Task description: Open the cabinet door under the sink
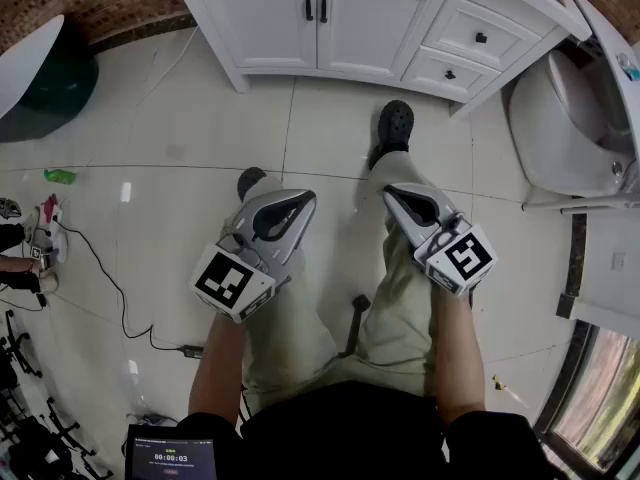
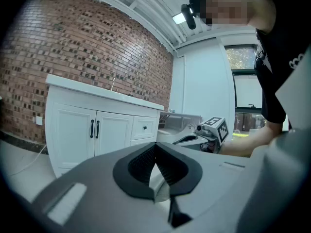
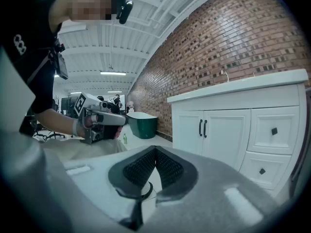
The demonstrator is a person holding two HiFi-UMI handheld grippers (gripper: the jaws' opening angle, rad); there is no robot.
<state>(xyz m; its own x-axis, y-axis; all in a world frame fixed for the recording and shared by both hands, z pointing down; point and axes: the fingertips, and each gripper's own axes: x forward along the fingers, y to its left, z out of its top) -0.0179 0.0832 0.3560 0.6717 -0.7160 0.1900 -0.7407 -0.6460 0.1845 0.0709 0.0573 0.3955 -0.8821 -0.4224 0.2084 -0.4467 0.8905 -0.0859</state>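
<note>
Left claw (image 1: 303, 201): closed, pads meet at the tips, nothing between them. Right claw (image 1: 393, 194): same, closed and empty. Both are above the person's legs (image 1: 300, 328), well short of the cabinet doors (image 1: 350, 28). The doors are shut, with black handles (image 1: 316, 4) side by side.
</note>
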